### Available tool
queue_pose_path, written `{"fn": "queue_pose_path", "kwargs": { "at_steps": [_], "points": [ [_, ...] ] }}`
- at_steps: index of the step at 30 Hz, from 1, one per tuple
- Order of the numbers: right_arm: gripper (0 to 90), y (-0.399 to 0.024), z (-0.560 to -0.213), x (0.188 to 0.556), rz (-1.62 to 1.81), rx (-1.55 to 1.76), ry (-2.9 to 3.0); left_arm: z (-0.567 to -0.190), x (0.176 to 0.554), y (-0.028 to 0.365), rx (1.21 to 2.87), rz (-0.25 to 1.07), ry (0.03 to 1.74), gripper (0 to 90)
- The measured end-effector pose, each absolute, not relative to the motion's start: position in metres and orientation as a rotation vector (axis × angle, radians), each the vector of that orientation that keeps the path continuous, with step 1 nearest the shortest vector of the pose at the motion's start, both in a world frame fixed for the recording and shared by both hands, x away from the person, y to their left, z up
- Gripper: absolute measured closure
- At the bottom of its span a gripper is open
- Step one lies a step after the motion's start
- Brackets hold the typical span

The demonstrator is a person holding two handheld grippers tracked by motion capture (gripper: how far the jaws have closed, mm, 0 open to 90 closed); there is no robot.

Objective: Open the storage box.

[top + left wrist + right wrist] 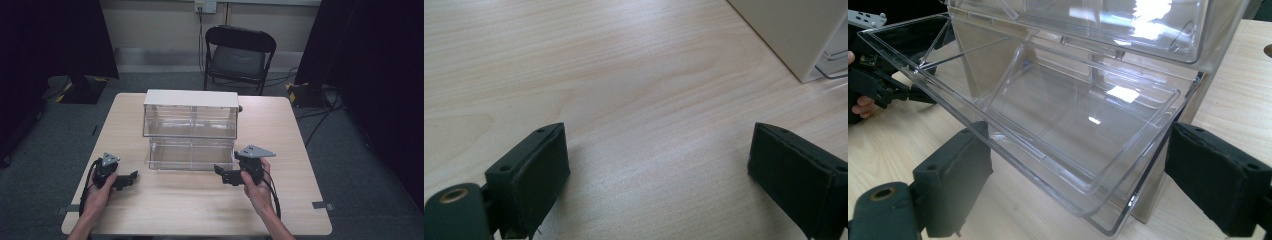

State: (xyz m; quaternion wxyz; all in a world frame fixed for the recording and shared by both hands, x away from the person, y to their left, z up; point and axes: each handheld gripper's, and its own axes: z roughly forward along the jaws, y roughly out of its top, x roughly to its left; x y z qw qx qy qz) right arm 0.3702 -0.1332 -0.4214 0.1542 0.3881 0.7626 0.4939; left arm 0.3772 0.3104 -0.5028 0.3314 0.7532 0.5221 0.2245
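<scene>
Right tongs wide open, straddling drawer

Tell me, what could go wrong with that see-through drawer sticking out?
The clear drawer is tilted open, and the right gripper has its fingers spread on either side of its front corner. A sideways nudge might knock the drawer or shift the cabinet. Squeezing the thin plastic hard could perhaps crack it.

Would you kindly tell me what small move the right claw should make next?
Probably ease the right claw forward and close on the front rim of the tilted-open clear plastic lower drawer, since its jaws stand open on either side of that rim, not yet touching it.
</scene>
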Motion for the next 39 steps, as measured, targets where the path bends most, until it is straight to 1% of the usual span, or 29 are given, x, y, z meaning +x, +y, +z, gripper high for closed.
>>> {"fn": "queue_pose_path", "kwargs": {
  "at_steps": [39],
  "points": [
    [11.4, -0.1335, -0.4159, 0.373, 1.422, 1.132, 2.165, -0.5029, 0.3771, 0.3103, 1.967, 0.587, 1.366, 9.0]
  ]
}}
